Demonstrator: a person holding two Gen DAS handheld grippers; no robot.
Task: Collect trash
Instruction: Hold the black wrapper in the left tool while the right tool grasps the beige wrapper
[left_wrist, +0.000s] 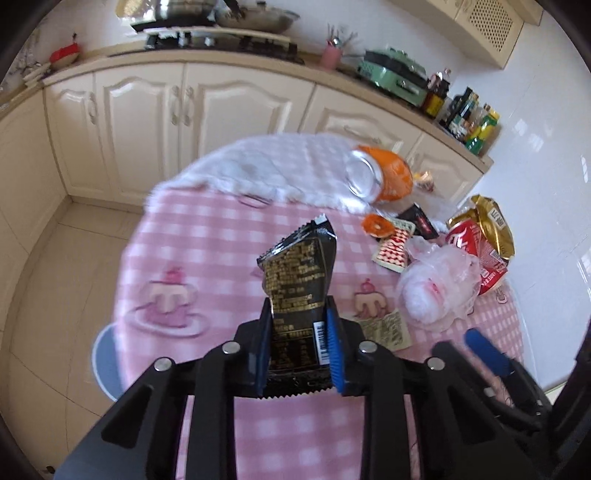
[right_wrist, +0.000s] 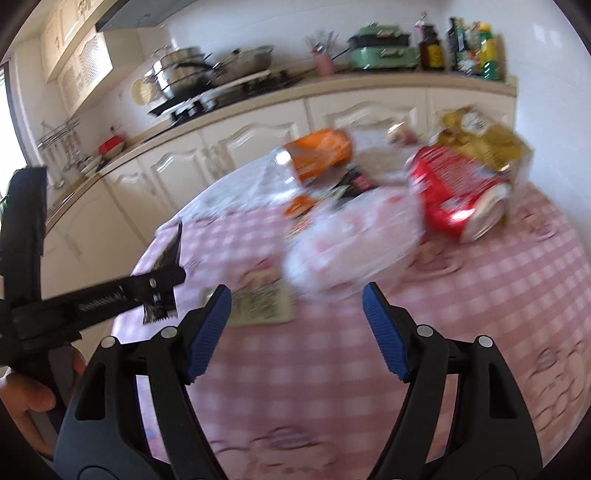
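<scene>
Left tool clamped on black foil wrapper; right tool apart above pink-checked tabletop, crumpled clear plastic bag ahead.

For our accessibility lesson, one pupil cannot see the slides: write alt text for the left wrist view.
The left gripper pinches a black snack wrapper upright above a round table with a pink checked cloth. To the right lie more trash: a crumpled clear plastic bag, a red can, a gold packet and an orange can.
</scene>
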